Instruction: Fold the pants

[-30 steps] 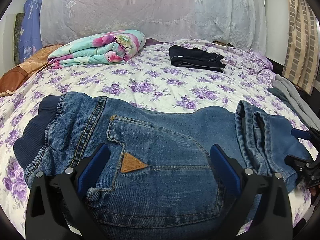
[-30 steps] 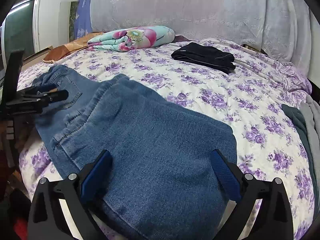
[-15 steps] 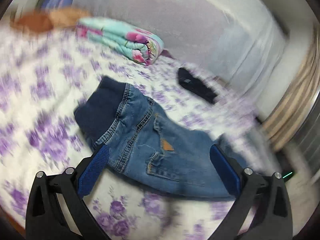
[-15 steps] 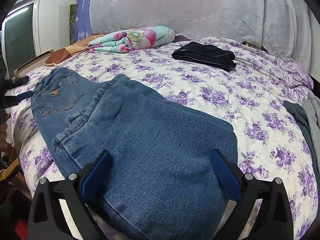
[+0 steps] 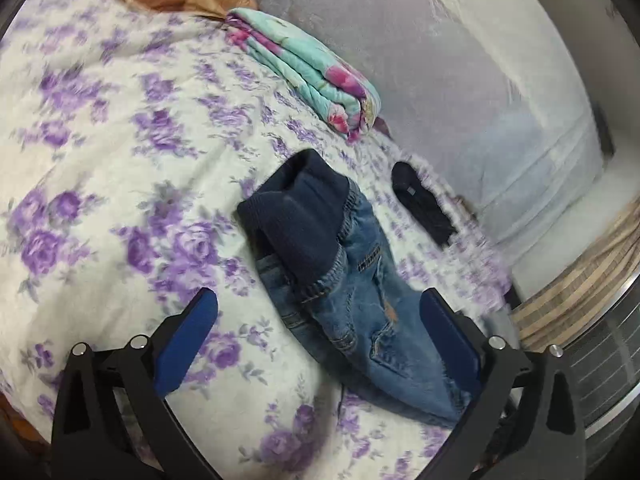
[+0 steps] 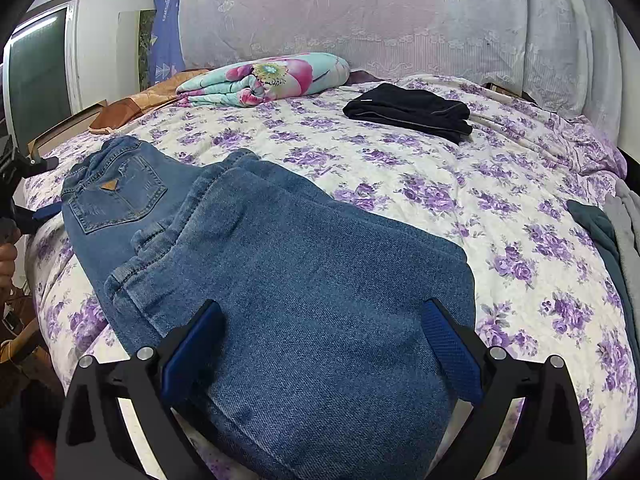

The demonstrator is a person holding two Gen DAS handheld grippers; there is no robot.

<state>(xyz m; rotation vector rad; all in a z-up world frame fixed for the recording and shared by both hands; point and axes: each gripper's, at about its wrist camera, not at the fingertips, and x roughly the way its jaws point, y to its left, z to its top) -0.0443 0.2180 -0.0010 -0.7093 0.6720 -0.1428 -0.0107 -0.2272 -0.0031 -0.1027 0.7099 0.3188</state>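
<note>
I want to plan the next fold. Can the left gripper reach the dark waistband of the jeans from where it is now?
Probably yes. The left gripper is open and points at the waistband, which lies exposed on the bedspread just ahead; nothing lies between them.

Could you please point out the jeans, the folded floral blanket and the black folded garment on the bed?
jeans (image 6: 320, 280): right wrist view, folded leg panel.
floral blanket (image 6: 268, 78): right wrist view, top fold.
black garment (image 6: 412, 110): right wrist view, its middle.
</note>
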